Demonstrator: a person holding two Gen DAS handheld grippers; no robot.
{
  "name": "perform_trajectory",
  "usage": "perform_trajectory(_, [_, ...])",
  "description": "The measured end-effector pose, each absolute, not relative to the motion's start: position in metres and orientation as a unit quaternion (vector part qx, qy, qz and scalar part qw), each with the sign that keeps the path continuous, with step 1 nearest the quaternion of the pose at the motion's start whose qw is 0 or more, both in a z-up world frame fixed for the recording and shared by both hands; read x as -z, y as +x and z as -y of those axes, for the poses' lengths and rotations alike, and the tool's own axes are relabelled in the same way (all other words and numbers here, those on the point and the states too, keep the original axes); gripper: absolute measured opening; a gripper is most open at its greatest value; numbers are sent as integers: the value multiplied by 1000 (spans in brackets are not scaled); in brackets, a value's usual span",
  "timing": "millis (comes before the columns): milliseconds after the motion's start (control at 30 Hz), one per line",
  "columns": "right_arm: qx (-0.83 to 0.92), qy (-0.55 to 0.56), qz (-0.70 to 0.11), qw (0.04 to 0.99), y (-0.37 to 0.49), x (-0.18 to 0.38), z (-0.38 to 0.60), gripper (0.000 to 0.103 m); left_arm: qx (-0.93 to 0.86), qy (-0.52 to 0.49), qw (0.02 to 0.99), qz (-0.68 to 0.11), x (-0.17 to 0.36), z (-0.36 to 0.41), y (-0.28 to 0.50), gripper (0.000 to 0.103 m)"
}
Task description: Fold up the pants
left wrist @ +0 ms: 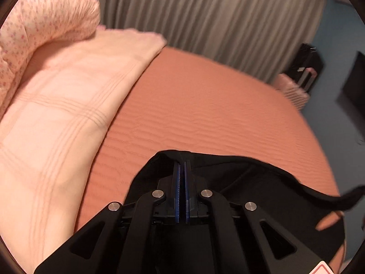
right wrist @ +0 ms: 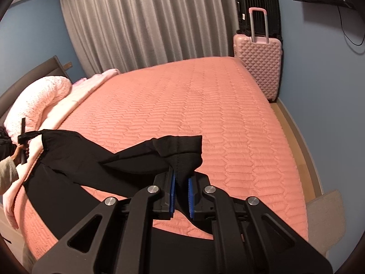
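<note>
Well, from the left wrist camera the left gripper [left wrist: 181, 171] has its blue-padded jaws pressed nearly together on an edge of the black stretchy fabric pants [left wrist: 262, 182], which drape away to the right and sag over the salmon quilted bedspread [left wrist: 205, 114]; a pale pink checked blanket [left wrist: 57, 114] and a pink floral pillow [left wrist: 45, 16] lie along the left, grey pleated curtains [left wrist: 205, 18] behind. From the right wrist camera the right gripper [right wrist: 181, 182] has its jaws narrowly parted around a bunched fold at the pants' other end, the hem [right wrist: 182, 146] flopping forward over the fingertips, while the garment stretches leftwards across the near edge of the bed to where the left gripper [right wrist: 25, 137] pinches its far end. A pink hard-shell suitcase [right wrist: 260, 61] stands with a black suitcase [right wrist: 257, 6] beyond the bed's far corner. I'd say the pants are held up between both ends, ready to be laid or doubled. The worry is the right-hand grip: it seems to catch only a crumpled bit of cloth, so a tug could pull it loose, and the slack middle may land twisted or wrinkled if the ends come down unevenly
</note>
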State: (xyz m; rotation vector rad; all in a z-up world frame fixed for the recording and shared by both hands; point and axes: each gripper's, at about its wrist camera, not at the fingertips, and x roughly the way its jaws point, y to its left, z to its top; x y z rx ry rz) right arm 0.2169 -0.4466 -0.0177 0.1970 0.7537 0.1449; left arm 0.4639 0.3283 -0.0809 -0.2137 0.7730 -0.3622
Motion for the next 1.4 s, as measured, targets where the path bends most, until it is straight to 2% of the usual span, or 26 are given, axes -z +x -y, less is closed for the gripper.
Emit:
perform_trajectory(133, [-87, 92, -353, 927, 193, 0, 451, 8, 226, -95, 907, -341, 31, -332, 352, 1])
perform_trajectory(233, [-97, 82, -350, 928, 169, -8, 460, 8, 229, -95, 899, -360, 22, -347, 263, 1])
perform_trajectory(300, [-92, 64, -368, 923, 155, 1, 466, 9, 208, -86, 892, -391, 36, -353, 216, 2])
perform_trajectory(367, [-73, 67, -396, 913, 145, 25, 478, 14, 164, -86, 877, -443, 70, -369, 188, 3])
perform_trajectory(433, [-36, 64, -432, 899, 138, 52, 489, 22, 109, -70, 863, -489, 108, -377, 178, 3])
perform_trajectory(500, [8, 76, -458, 886, 123, 74, 504, 24, 40, -73, 848, -524, 142, -390, 181, 3])
perform_trajectory(600, [61, 108, -449, 885, 89, 72, 523, 25, -39, -118, 847, -517, 148, -415, 181, 3])
perform_trajectory(667, [76, 135, -434, 888, 62, 58, 528, 37, -52, -151, 863, -480, 125, -422, 178, 5])
perform_trajectory(700, [82, 140, -428, 889, 53, 54, 526, 56, -56, -157, 875, -454, 109, -419, 175, 7])
perform_trajectory(733, [85, 154, -413, 894, 38, 48, 520, 83, -49, -159, 884, -437, 96, -413, 174, 10])
perform_trajectory(767, [74, 169, -400, 898, 32, 47, 515, 94, -41, -154, 893, -420, 82, -400, 172, 18])
perform_trajectory(800, [53, 191, -386, 901, 26, 48, 509, 98, -41, -152, 897, -412, 76, -393, 172, 29])
perform_trajectory(833, [31, 212, -386, 897, 27, 53, 503, 98, -38, -154, 901, -404, 71, -381, 168, 47])
perform_trajectory(867, [23, 222, -391, 893, 30, 58, 501, 98, -25, -165, 906, -390, 68, -364, 163, 55])
perform_trajectory(933, [16, 238, -402, 884, 42, 73, 496, 98, -14, -193, 901, -389, 80, -348, 154, 58])
perform_trajectory(1067, [4, 286, -417, 863, 87, 110, 501, 98, -18, -279, 854, -440, 141, -325, 162, 57])
perform_trajectory(1133, [26, 310, -425, 850, 104, 126, 514, 90, -27, -313, 838, -447, 163, -324, 160, 57])
perform_trajectory(1267, [92, 372, -454, 805, 135, 166, 541, 82, -49, -338, 812, -473, 192, -314, 159, 57])
perform_trajectory(1300, [94, 380, -455, 800, 140, 171, 544, 65, -52, -340, 812, -471, 194, -313, 159, 57])
perform_trajectory(1333, [95, 385, -455, 797, 144, 174, 546, 42, -54, -339, 815, -467, 192, -311, 158, 59])
perform_trajectory(1367, [111, 379, -453, 799, 148, 170, 546, 33, -57, -340, 815, -465, 193, -311, 159, 61])
perform_trajectory(1400, [109, 373, -442, 809, 149, 160, 543, 4, -60, -343, 814, -465, 195, -312, 161, 62])
